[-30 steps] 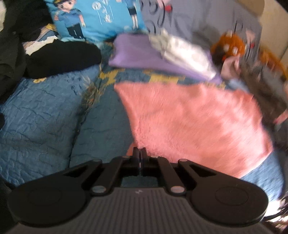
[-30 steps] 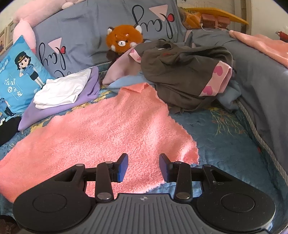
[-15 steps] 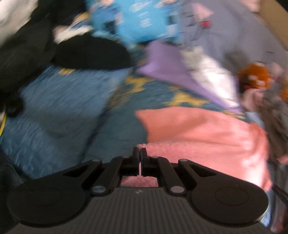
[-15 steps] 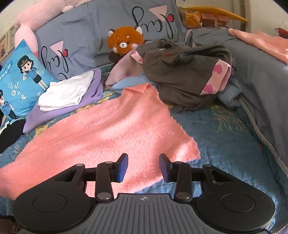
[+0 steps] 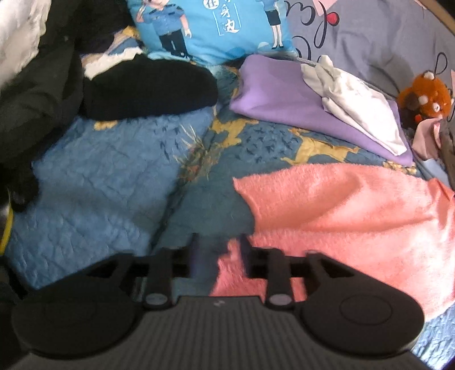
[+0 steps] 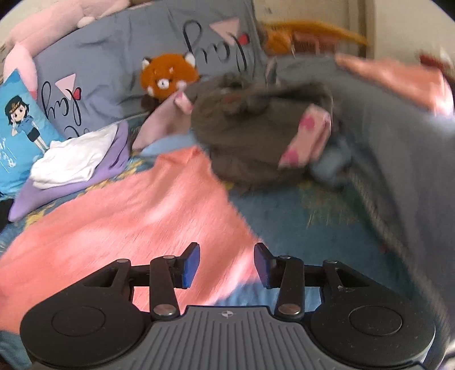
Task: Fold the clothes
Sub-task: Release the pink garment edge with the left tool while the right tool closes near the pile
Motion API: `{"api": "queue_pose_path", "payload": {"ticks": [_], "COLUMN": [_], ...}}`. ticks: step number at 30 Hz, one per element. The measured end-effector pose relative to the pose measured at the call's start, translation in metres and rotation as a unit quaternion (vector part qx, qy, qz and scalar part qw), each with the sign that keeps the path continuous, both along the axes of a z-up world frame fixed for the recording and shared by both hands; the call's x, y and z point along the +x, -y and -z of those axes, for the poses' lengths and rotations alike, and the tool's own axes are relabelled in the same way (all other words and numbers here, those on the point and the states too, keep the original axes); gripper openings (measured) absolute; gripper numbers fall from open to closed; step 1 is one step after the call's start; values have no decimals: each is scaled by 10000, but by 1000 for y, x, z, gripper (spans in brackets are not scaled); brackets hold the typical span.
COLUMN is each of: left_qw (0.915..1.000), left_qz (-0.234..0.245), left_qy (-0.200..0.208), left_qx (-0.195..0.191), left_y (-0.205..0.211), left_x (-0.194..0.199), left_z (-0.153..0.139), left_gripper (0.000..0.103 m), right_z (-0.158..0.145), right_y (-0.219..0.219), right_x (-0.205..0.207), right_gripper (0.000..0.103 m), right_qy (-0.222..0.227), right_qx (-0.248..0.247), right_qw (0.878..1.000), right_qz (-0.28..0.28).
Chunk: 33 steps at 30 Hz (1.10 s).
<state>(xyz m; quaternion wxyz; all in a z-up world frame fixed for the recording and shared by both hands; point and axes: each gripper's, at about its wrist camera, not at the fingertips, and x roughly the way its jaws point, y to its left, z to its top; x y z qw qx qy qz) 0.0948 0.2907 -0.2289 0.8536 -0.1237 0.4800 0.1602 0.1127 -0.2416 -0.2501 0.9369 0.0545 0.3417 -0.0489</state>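
Observation:
A fluffy pink cloth [image 5: 341, 205] lies spread on the blue quilt [image 5: 99, 185]. Its near left corner lies between the fingers of my left gripper [image 5: 219, 247]. Those jaws are opening, and the pads stand clear of the corner. The right wrist view shows the same pink cloth [image 6: 128, 222] from its other end. My right gripper [image 6: 226, 256] hovers over the cloth's near right corner. Its jaws are opening a little, and nothing is pinched between the blue pads [image 6: 190, 261].
A folded purple garment [image 5: 278, 105] with a white one [image 5: 358, 105] on top lies behind the cloth. A heap of brown and pink clothes [image 6: 250, 136] sits at the back right beside a grey blanket [image 6: 398, 142]. Black clothes [image 5: 148, 88], a blue cushion [image 5: 216, 25] and a plush toy [image 6: 167, 74] line the far side.
The left gripper was shut on the pink cloth's corner; it has swung and dipped, and its jaws have parted off the corner. The right view has shifted slightly and its jaws stand a touch wider.

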Motion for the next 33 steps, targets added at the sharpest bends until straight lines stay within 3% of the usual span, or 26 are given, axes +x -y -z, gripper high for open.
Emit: {"api": "queue_pose_path", "payload": {"ticks": [3,6,9,13,15,17,20,23,24,25,26,33], "left_qw": [9999,9996,9981,9920,9898,9888,9881,9868,9863,9858,9855,9874], "left_qz": [129,252,489,972,1129,1207,1242,1274,1289,1318,1344,1235], "left_qy": [-48,-116,-209,-145,-120,-93,-65,-62,-63,-69,-70,-13], "left_qx": [56,-18,297,797,860,877,902,1001,1030,1040,1033,993], "left_y": [-5,-9,-3,11,15,18,21,24,25,25,26,17], "left_x": [20,40,55,58,54,50,45,41,40,39,38,40], "left_z": [3,10,16,16,17,18,20,23,24,25,25,28], "left_gripper": [44,46,51,68,68,68,70,73,73,73,73,75], "right_z": [-7,-4,12,38,46,51,60,70,70,69,67,39], "right_y": [-10,-28,-46,-69,-75,-80,-83,-86,-86,-86,-86,-79], "right_x": [25,57,89,121,136,151,167,176,178,179,180,187], "right_gripper": [43,43,43,43,42,42,36,24,16,5,2,1], "right_qy": [382,675,814,845,768,638,361,228,249,291,333,581], "right_qx": [-702,-1449,-2397,-3702,-3992,-4138,-4242,-4451,-4485,-4465,-4444,-4071], "right_qw": [9960,9810,9486,8804,8605,8518,8438,8303,8301,8331,8361,8672], "right_qz": [-407,-1101,-1899,-2843,-3071,-3147,-3266,-3345,-3304,-3251,-3198,-2808]}}
